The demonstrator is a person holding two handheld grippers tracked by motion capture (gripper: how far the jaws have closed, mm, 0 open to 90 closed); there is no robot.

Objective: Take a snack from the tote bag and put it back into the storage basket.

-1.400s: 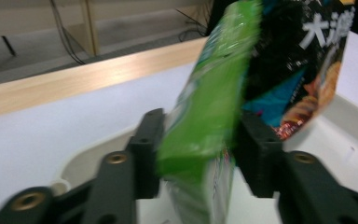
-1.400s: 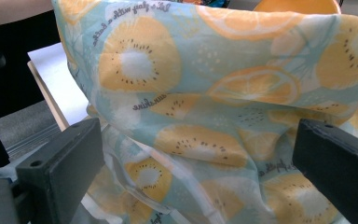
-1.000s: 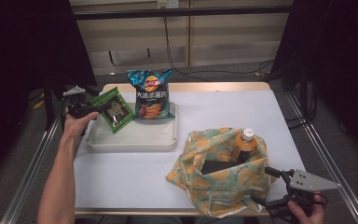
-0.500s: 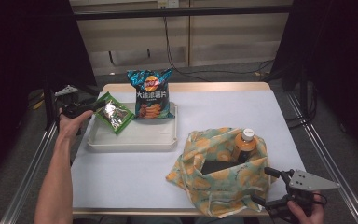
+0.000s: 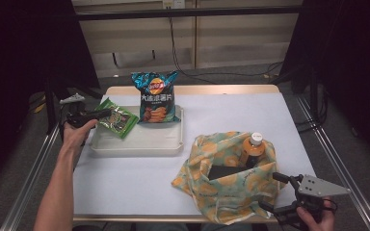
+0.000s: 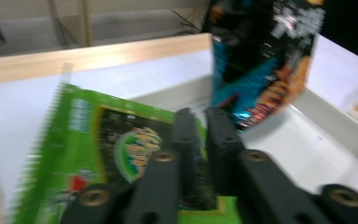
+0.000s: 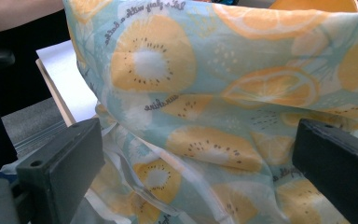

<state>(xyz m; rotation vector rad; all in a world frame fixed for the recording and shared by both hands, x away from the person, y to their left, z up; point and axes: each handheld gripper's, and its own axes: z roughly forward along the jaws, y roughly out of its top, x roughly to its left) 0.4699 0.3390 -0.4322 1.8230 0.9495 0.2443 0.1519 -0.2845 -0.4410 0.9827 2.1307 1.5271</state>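
White table: left tool (image 6: 196,122) clamps blurred green packet (image 6: 121,154); right tool (image 7: 200,163) gapes at fruit-print bag (image 7: 223,93).

Glossy foil green packet (image 6: 98,154), printed cloth bag (image 7: 242,93) (soft, matt), smooth plastic tray (image 5: 139,142).

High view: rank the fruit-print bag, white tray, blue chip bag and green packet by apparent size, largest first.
1. Fruit-print bag and white tray: too alike to rank.
2. Blue chip bag.
3. Green packet, smallest, partly covered by the left gripper.

Left tongs (image 5: 107,113) clamped, arm extended; right tongs (image 5: 275,192) agape.
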